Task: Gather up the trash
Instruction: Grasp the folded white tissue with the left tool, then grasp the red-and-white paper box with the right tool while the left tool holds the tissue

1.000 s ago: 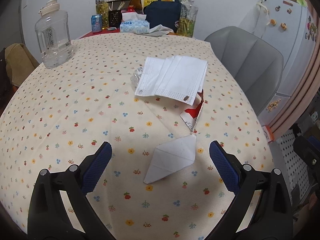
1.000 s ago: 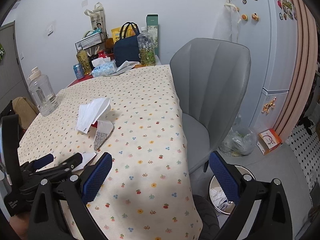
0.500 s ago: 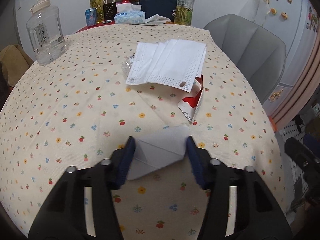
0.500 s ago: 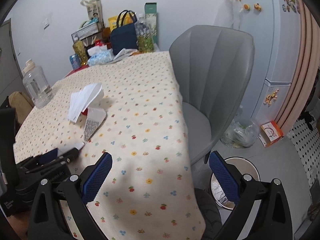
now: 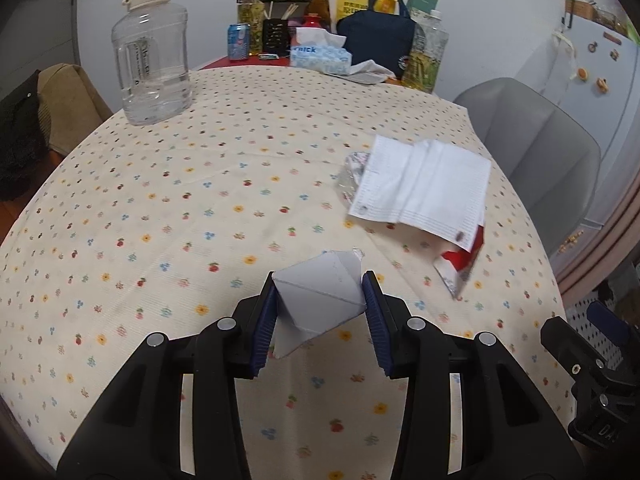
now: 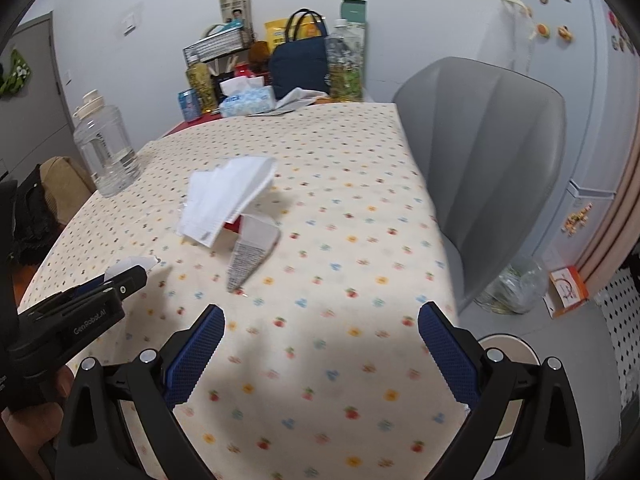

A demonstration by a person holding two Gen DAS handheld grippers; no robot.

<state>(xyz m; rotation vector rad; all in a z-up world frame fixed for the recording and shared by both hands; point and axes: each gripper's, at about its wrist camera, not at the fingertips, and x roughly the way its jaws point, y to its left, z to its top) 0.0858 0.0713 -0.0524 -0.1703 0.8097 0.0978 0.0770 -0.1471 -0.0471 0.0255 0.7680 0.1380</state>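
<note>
Left jaws have just closed on folded paper (image 5: 320, 296)

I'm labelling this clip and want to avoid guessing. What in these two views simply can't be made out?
- Trash bin, right wrist view: mostly hidden behind the right gripper; contents unseen.
- Red-and-white wrapper, left wrist view: partly under the white tissue; print blurred.
- Crumpled clear plastic: tucked under the tissue's edge; its kind unclear.
- Folded white paper: lower tip hidden behind the left gripper.

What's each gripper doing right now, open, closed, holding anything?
Left gripper: its fingers have just been closing and now pinch the folded white paper.
Right gripper: open, nothing between its fingers.
</note>
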